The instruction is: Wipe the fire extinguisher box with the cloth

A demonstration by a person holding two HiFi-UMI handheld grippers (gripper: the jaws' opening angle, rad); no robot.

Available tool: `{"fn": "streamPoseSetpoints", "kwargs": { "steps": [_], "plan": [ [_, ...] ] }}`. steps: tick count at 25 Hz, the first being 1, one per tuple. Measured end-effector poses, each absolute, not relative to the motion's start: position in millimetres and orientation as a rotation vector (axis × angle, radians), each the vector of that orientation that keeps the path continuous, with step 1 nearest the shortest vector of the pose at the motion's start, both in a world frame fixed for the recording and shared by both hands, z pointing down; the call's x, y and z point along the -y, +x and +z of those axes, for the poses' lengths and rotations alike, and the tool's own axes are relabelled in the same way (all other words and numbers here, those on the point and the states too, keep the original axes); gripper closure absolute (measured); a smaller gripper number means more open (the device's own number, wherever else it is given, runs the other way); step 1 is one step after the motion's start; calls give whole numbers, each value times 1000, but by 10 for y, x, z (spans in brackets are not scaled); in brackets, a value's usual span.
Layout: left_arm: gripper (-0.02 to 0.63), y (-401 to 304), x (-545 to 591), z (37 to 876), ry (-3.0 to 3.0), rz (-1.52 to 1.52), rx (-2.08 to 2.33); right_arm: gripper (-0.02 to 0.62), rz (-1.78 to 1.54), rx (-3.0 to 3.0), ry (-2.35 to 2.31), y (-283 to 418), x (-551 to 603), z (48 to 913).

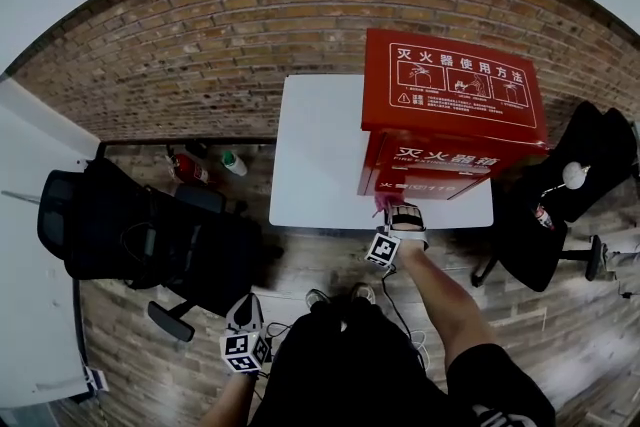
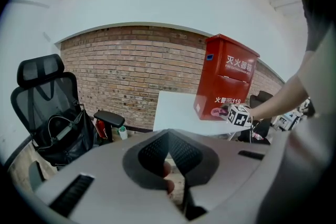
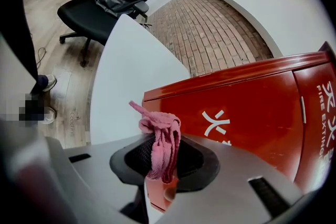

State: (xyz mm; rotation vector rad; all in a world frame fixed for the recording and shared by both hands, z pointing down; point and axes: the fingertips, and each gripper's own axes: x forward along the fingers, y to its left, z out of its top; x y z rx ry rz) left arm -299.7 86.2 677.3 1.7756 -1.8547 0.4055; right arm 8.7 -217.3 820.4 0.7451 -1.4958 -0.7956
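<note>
Our right gripper (image 3: 160,157) clamps the pink cloth (image 3: 157,131) at the red box (image 3: 236,107), low on its front, on the table (image 3: 121,76). Wiping seems barely underway, with most faces left. Our left gripper (image 2: 169,139) hangs low, closed on nothing.

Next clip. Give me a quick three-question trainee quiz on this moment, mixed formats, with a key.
1. True or false: the left gripper is holding the cloth.
2. The fire extinguisher box stands on: A) the floor, B) the white table, C) the office chair.
3. Fill in: the right gripper is at the box's front, its jaws shut on a ____ cloth.

Key: 1 false, since its jaws are together with nothing between them and it is low, away from the table. 2 B. 3 pink.
</note>
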Motion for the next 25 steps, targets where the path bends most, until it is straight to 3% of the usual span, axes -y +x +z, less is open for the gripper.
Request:
{"fn": "streamPoseSetpoints", "kwargs": {
  "steps": [25],
  "plan": [
    [584,-2898,-449,6578,1898,323,1819,495,-869,1471,832,48,2190,7355]
  ]
}}
